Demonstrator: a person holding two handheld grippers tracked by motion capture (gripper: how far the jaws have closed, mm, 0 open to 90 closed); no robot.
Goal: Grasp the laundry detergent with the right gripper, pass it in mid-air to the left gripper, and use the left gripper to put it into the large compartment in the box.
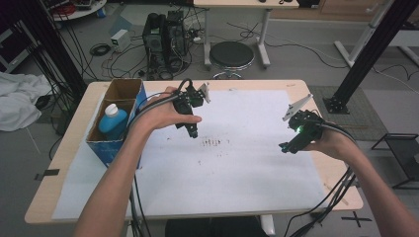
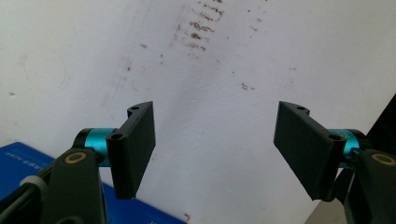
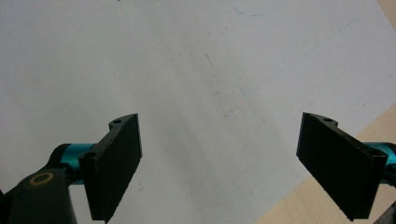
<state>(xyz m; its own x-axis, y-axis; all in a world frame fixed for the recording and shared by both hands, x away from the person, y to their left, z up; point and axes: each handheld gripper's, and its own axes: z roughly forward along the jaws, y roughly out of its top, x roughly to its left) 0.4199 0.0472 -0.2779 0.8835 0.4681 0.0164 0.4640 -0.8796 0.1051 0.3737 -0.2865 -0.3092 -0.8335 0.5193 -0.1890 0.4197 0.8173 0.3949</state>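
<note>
two grippers: both held above a white sheet [image 1: 237,163] that covers most of the wooden desk [image 1: 296,85], a person's forearms coming in from the near edge.
left gripper [image 1: 191,132]: hangs over the sheet just right of the box, tilted down toward a patch of brown specks; in the left gripper view [image 2: 215,144] the jaws stand apart with nothing between them, only bare paper in the gap.
right gripper [image 1: 285,147]: held near the sheet's right edge, well apart from the left one, pointing in toward the middle; in the right gripper view [image 3: 219,163] the jaws are spread wide and empty, with white sheet below and a strip of bare wood at the corner.
brown specks [image 1: 212,142]: a small cluster on the sheet, just beside the left gripper's tips; seen again in the left gripper view [image 2: 201,28], ahead of the jaws.
cardboard box [image 1: 121,89]: open-topped, blue-sided, at the desk's left edge.
blue bottle [image 1: 113,123]: white-capped, standing in the box's near compartment.
floor beyond: a round black stool [image 1: 231,54] and a computer tower [image 1: 163,39] among loose cables.
</note>
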